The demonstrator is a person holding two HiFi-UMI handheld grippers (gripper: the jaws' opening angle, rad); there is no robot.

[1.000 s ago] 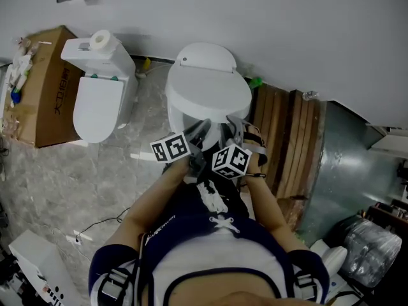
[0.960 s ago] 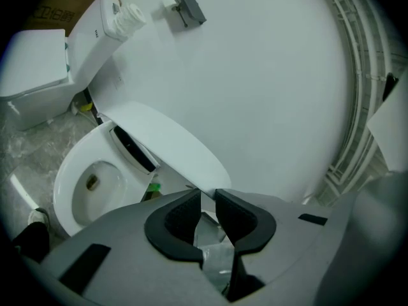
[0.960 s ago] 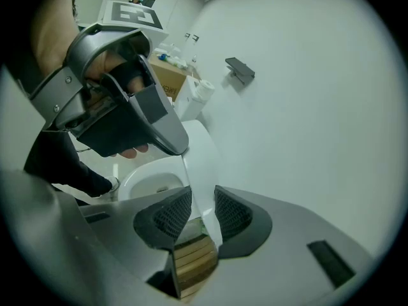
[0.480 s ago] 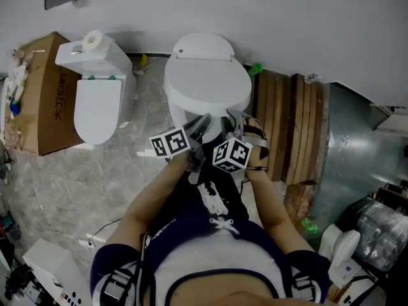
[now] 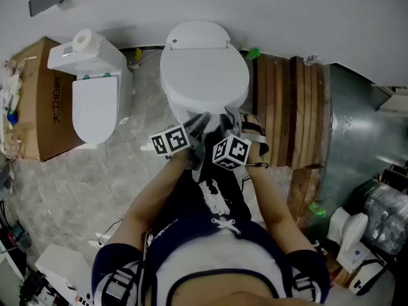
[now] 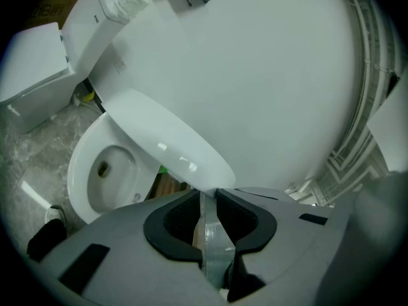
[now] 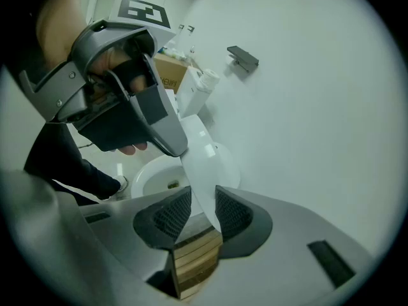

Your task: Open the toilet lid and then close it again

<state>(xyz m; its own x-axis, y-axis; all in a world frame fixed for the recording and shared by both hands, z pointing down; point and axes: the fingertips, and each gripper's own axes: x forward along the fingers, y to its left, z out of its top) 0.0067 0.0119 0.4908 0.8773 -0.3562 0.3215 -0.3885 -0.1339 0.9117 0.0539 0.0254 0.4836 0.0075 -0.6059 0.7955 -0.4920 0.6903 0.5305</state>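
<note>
Your left gripper and right gripper each pinch the front rim of the white oval plastic toilet lid, held partly raised above the white ceramic bowl. Lower both hands evenly; let go only once it rests.

I am bringing the lid down closer to the toilet bowl, with the left gripper and right gripper sinking alongside it.
</note>
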